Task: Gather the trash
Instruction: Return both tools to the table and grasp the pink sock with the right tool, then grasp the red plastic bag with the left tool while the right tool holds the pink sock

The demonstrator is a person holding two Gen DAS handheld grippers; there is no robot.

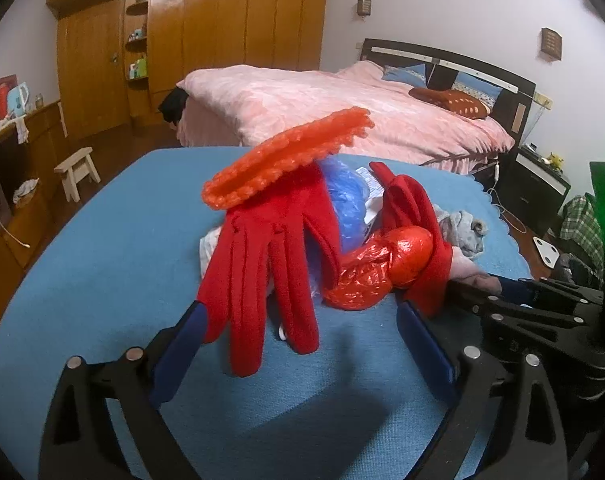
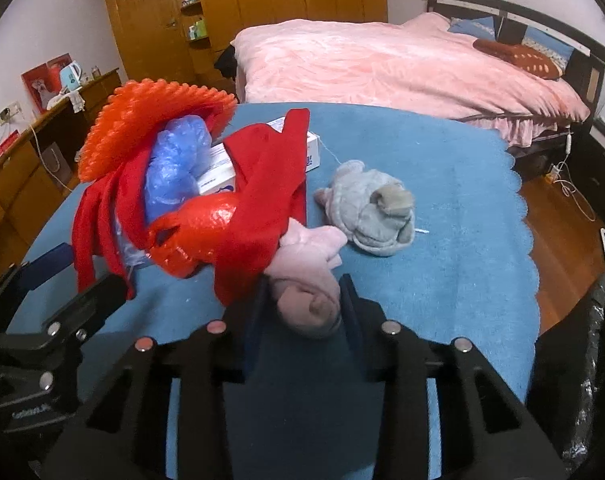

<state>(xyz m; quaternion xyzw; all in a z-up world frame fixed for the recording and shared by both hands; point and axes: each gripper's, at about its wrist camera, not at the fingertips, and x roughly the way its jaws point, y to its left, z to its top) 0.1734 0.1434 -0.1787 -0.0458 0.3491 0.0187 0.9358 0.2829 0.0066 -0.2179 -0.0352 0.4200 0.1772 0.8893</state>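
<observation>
— What lay under the red gloves [image 2: 262, 184]?

— Most of the white box [image 2: 218, 172] and the blue bag [image 2: 174, 168] was covered; its print was too small to read.

— And at the right edge?

— A black bag [image 2: 582, 360], cut off.

Sock [image 2: 376, 208] right of glove pile [image 2: 258, 184]

Right gripper [image 2: 302, 300] angled down, jaws drawn close, black fingers [image 2: 352, 300] pressing on a pink sock [image 2: 306, 268] caught between them; left gripper [image 1: 302, 320] tilted down too, jaws spread wide, blue pads [image 1: 422, 336] apart, clamping nothing
</observation>
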